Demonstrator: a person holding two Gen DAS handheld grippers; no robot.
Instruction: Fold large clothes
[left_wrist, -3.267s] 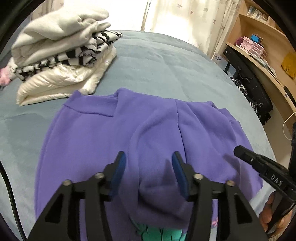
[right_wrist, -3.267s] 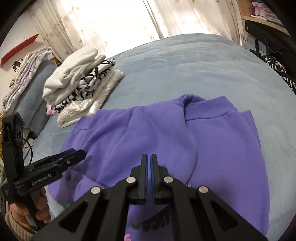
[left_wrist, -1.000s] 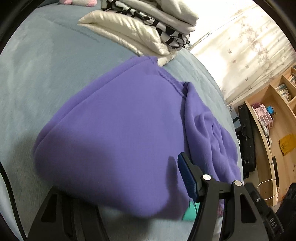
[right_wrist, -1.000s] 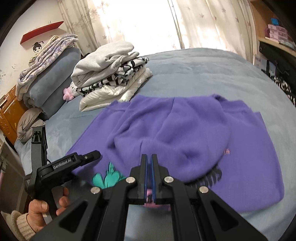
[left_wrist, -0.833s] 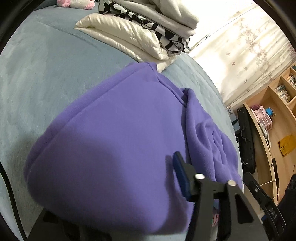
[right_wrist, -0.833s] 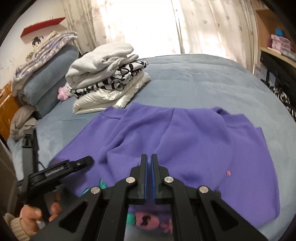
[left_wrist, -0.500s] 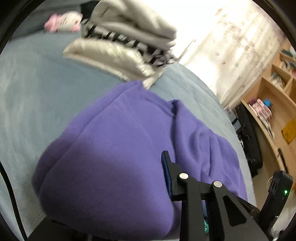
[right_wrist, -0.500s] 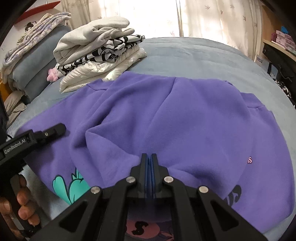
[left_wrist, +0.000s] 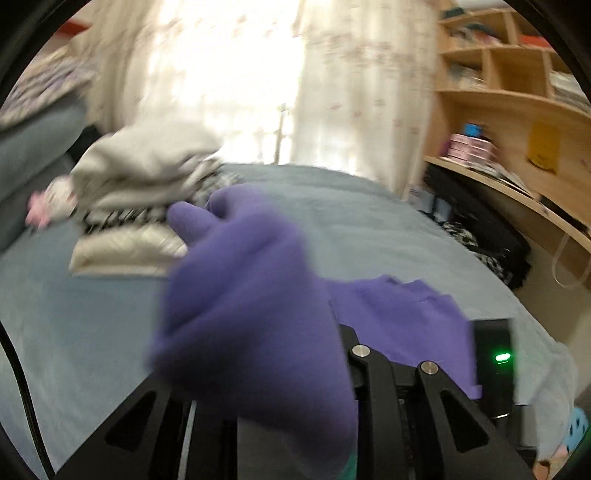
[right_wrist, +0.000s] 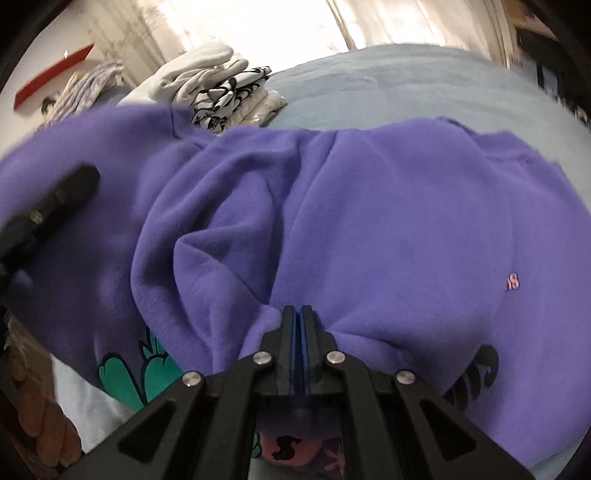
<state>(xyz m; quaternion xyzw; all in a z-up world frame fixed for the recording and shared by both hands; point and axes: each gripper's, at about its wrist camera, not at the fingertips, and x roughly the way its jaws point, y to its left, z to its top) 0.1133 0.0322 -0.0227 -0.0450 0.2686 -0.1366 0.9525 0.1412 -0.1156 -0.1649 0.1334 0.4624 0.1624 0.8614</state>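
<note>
We have the purple sweatshirt (right_wrist: 369, 221) on the bed (right_wrist: 388, 77), filling the right wrist view from 9 to 3 o'clock, its printed front showing at 6 to 8 o'clock under the turned-over fabric. Our right gripper (right_wrist: 298, 325) is pinched shut on a bunched edge at 6 o'clock. In the left wrist view a thick wad of the sweatshirt (left_wrist: 255, 295) lies draped over our left gripper (left_wrist: 295, 354); its jaws have just been closing to a narrow gap with cloth between them, and we judge it gripped, though blur hides one pad. At 10 o'clock sits the folded stack (left_wrist: 147, 206), so earlier garments look done. This one seems mid-fold: one fold underway, the fabric rumpled, with flattening, a final fold and stacking left.
</note>
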